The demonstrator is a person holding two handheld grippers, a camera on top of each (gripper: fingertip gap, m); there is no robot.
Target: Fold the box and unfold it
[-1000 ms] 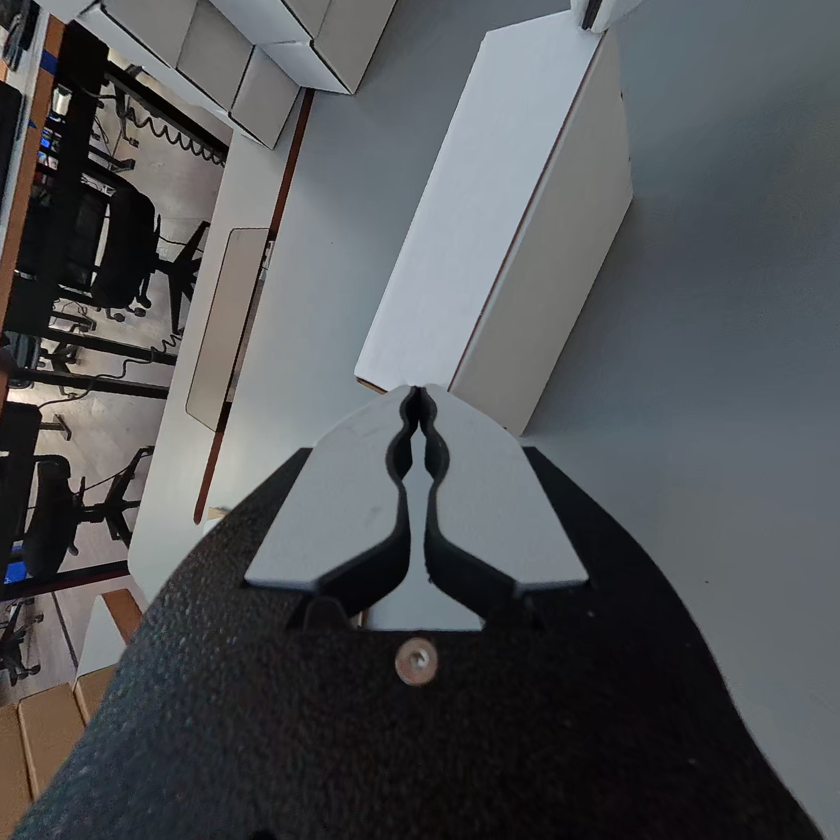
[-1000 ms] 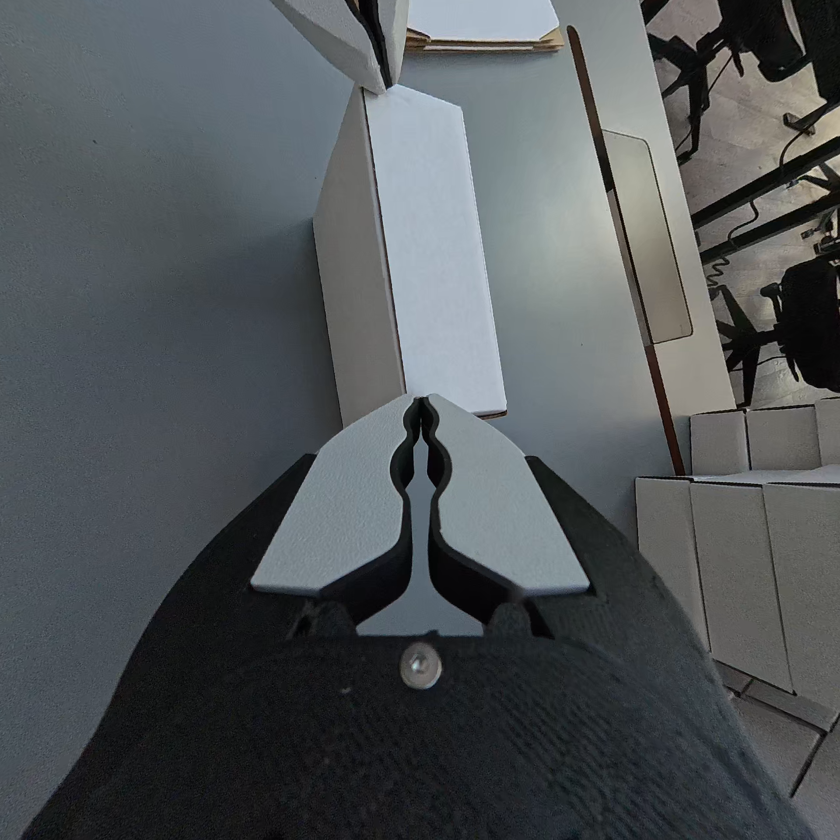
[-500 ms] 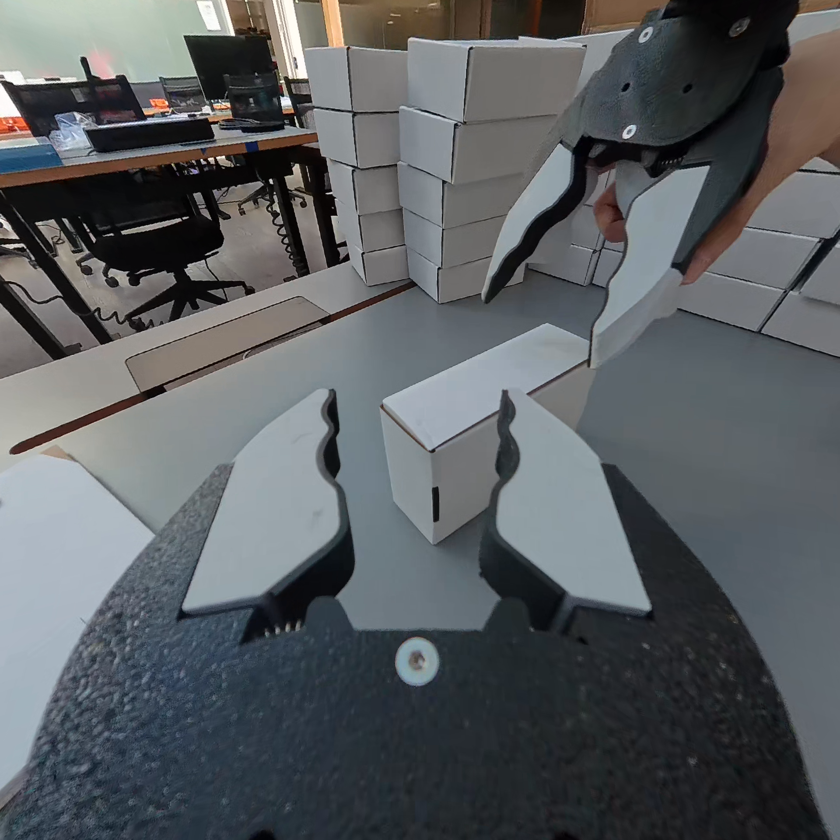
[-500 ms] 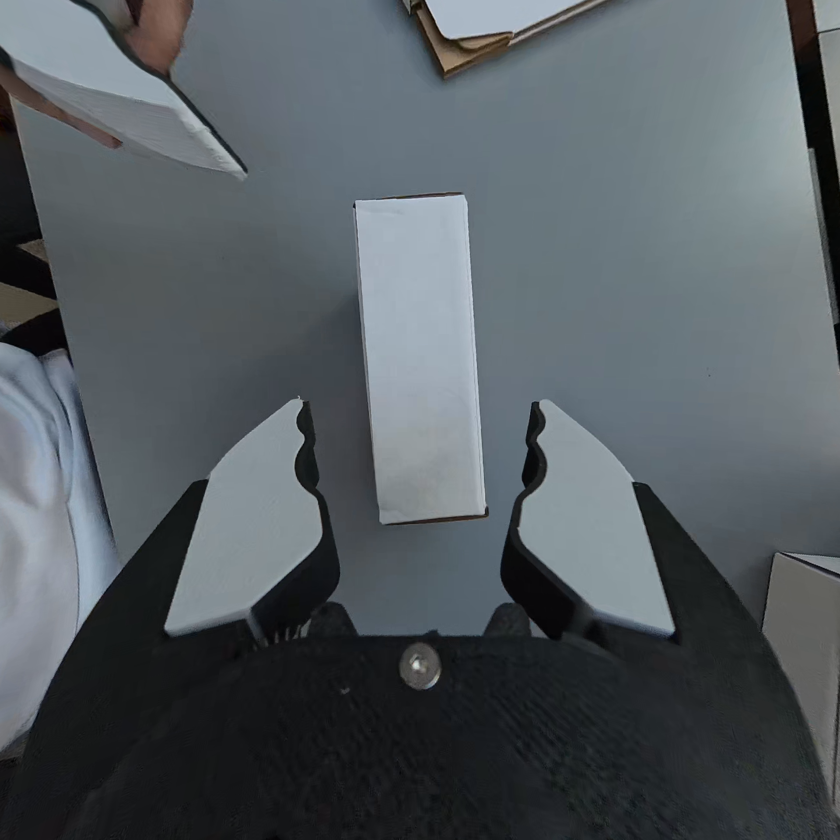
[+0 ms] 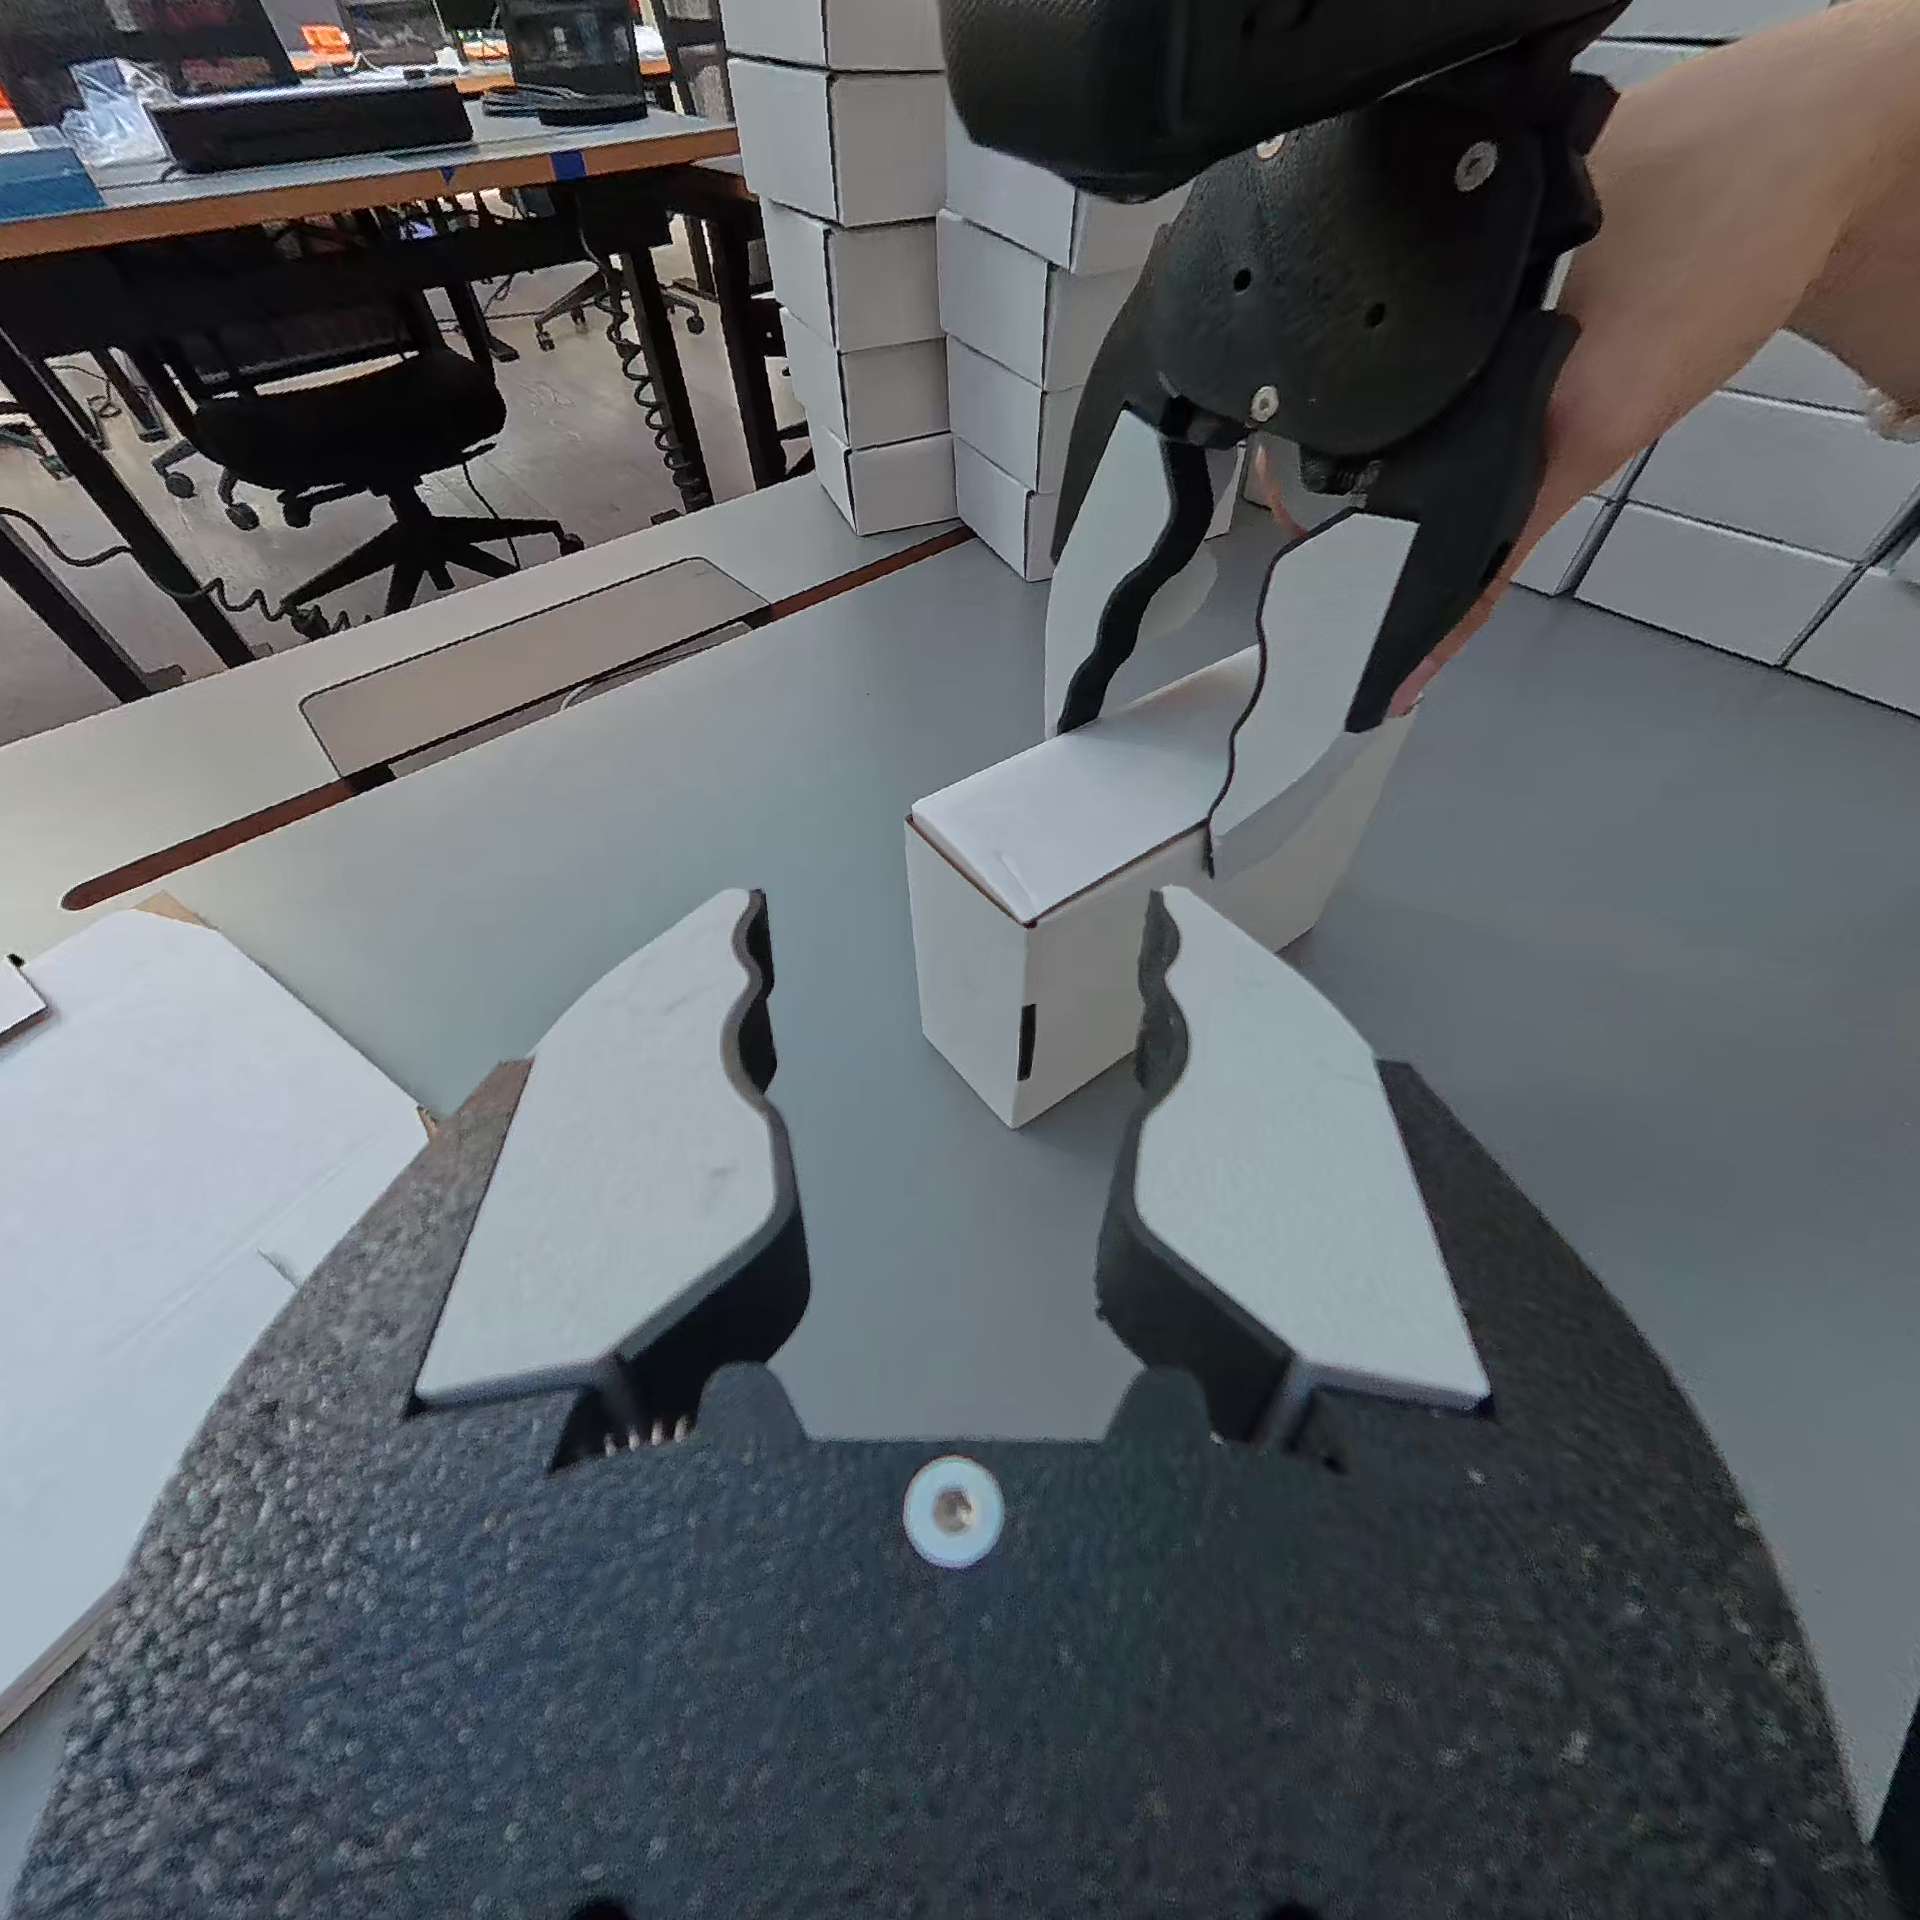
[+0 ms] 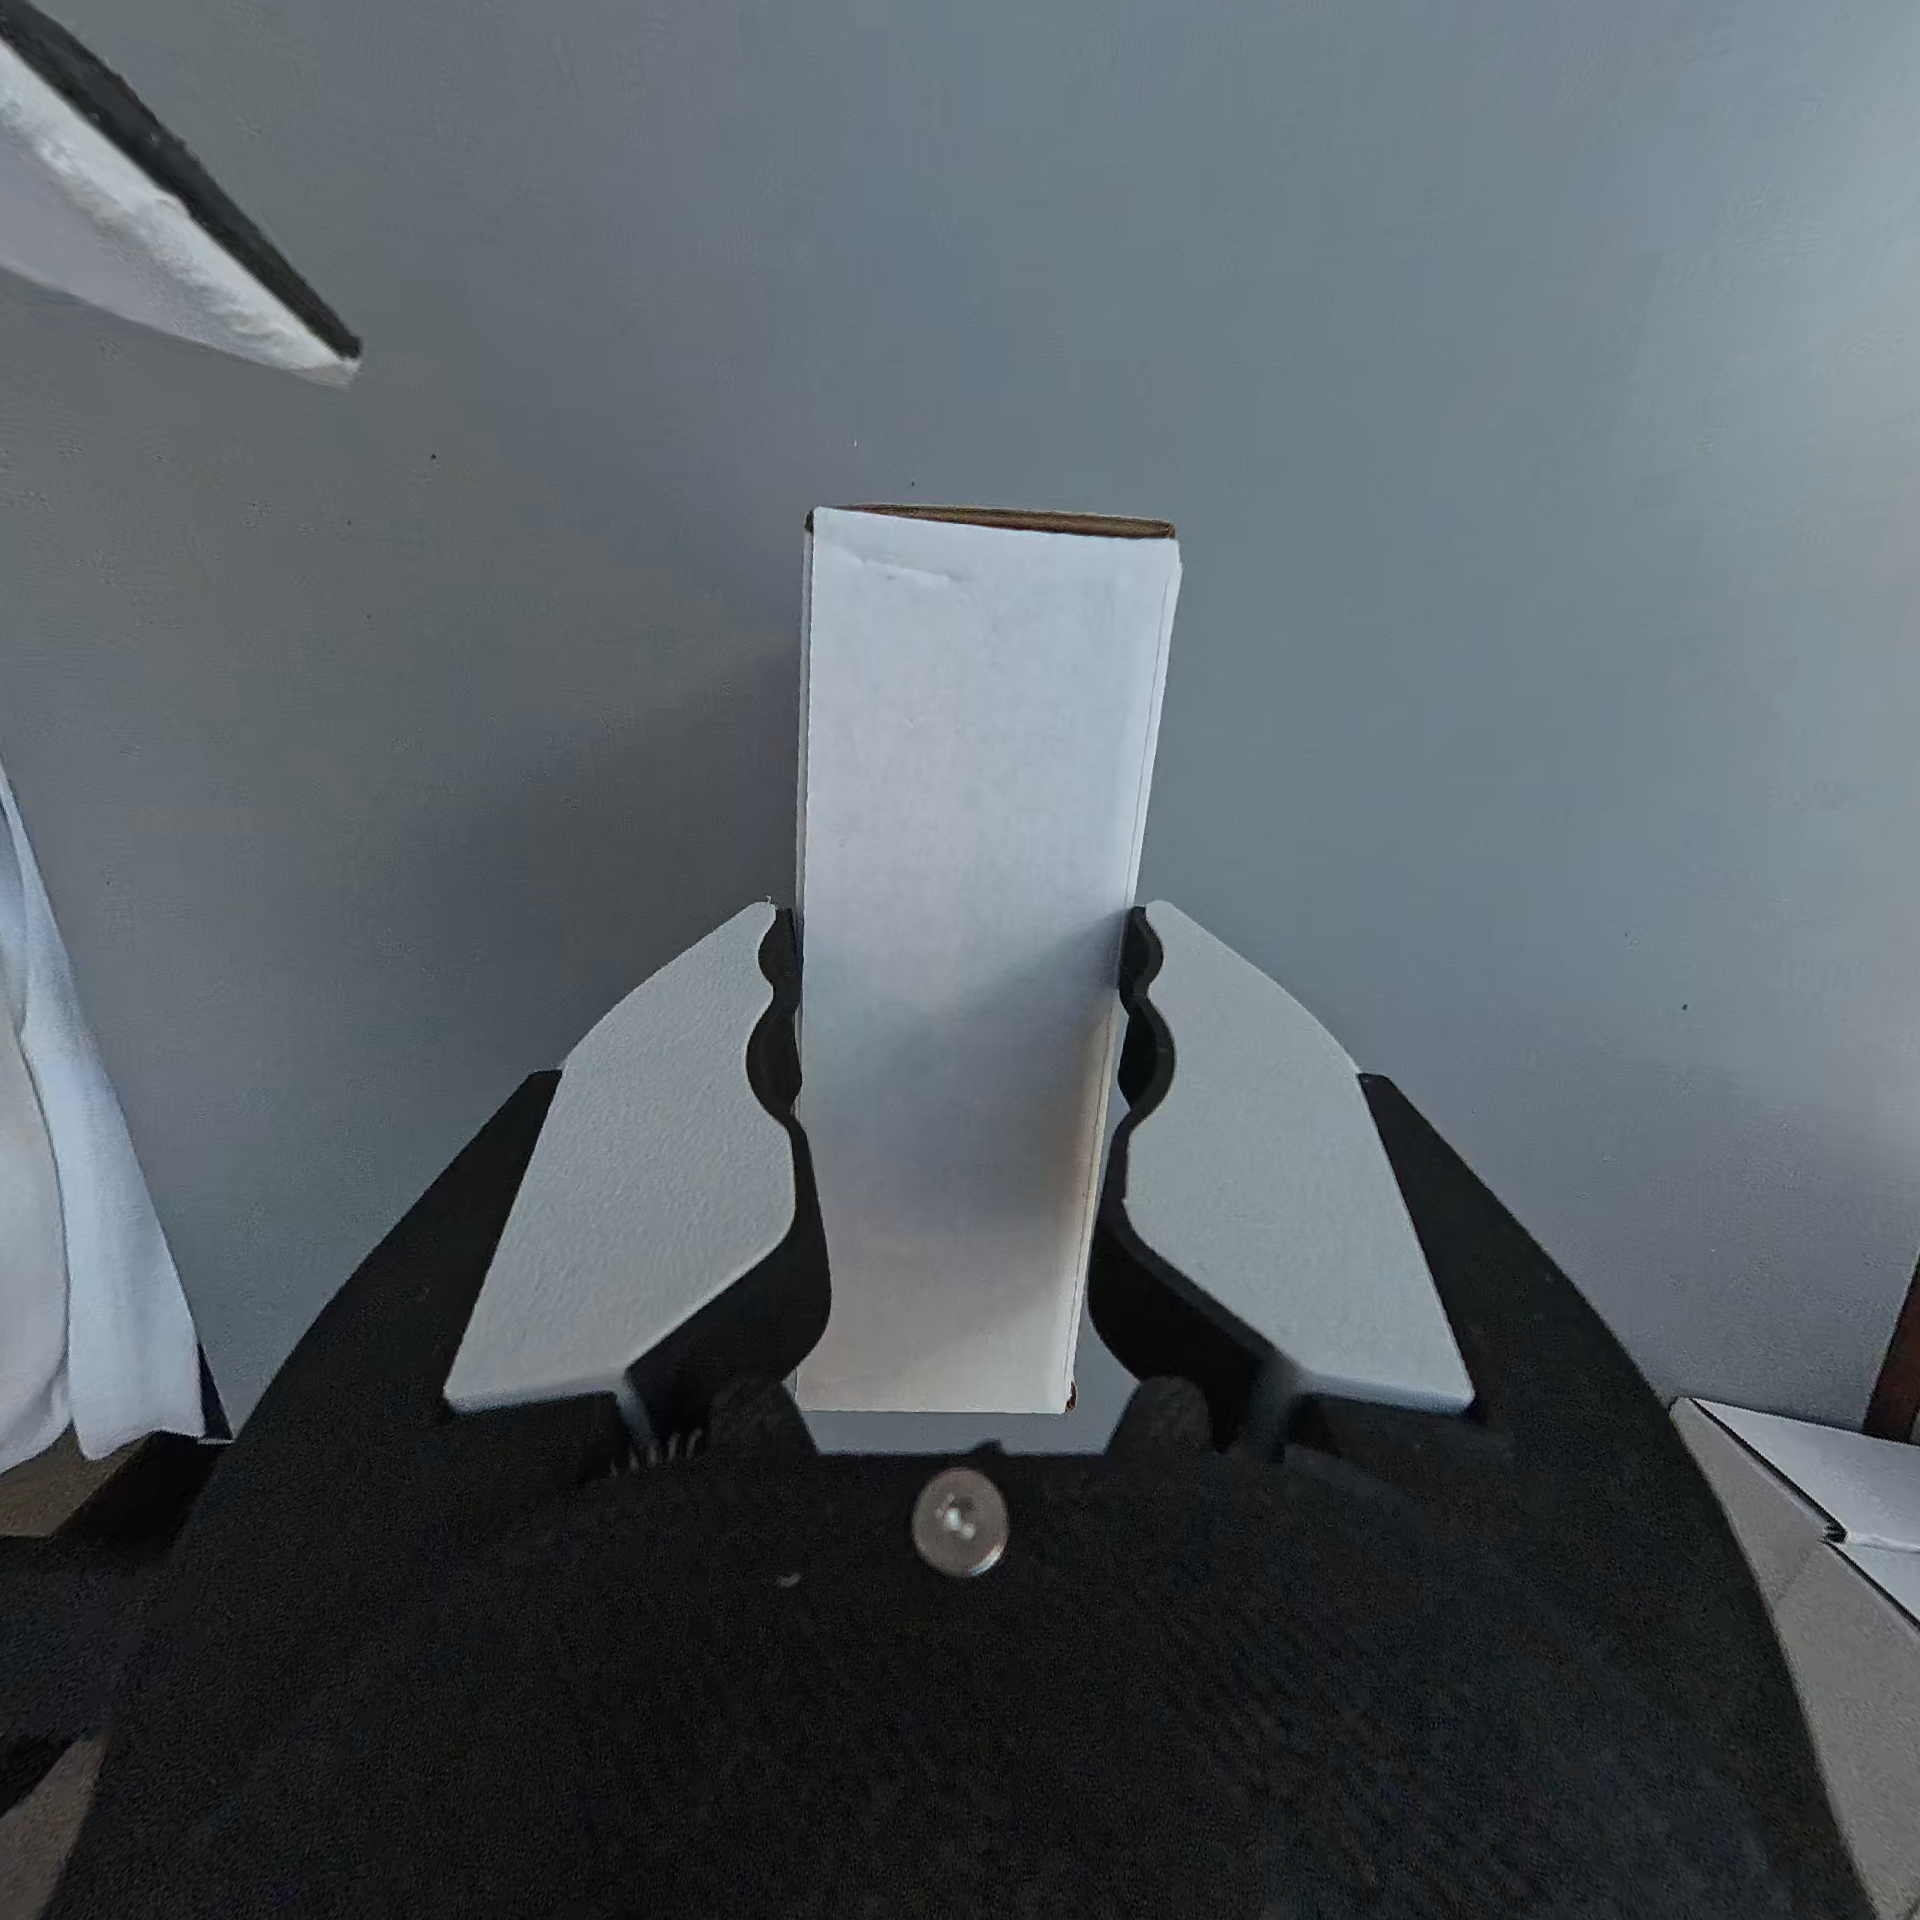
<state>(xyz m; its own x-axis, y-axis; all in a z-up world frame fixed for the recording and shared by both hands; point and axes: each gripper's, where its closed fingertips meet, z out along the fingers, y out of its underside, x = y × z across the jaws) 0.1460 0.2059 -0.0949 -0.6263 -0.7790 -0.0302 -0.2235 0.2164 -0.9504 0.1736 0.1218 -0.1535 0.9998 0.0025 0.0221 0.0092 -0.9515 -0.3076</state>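
A closed white box (image 5: 1049, 862) lies long and narrow on the grey tabletop (image 5: 644, 810), and I have both claws at it. My right claw (image 6: 961, 920) comes down from above and straddles the far half of the box: its jaws are spread, one finger (image 6: 665, 1153) along each long side of the box (image 6: 982, 935), the tips right at the edges, though I cannot tell whether they touch or press the cardboard. In the left wrist view that same right claw (image 5: 1138, 790) hangs over the box with my hand (image 5: 1704, 312) wrapped around its black body. My left claw (image 5: 956, 914) is spread wide and low over the tabletop, pointing at the box's near end, which sits just ahead of the tips and closer to the right-hand finger (image 5: 1278, 1174); it holds nothing. To my left a flat sheet of white cardboard (image 5: 145, 1195) lies on the tabletop. Beyond the box, stacks of folded white boxes (image 5: 894, 260) stand at the far edge, and a black office chair (image 5: 353, 416) sits behind them on the floor.
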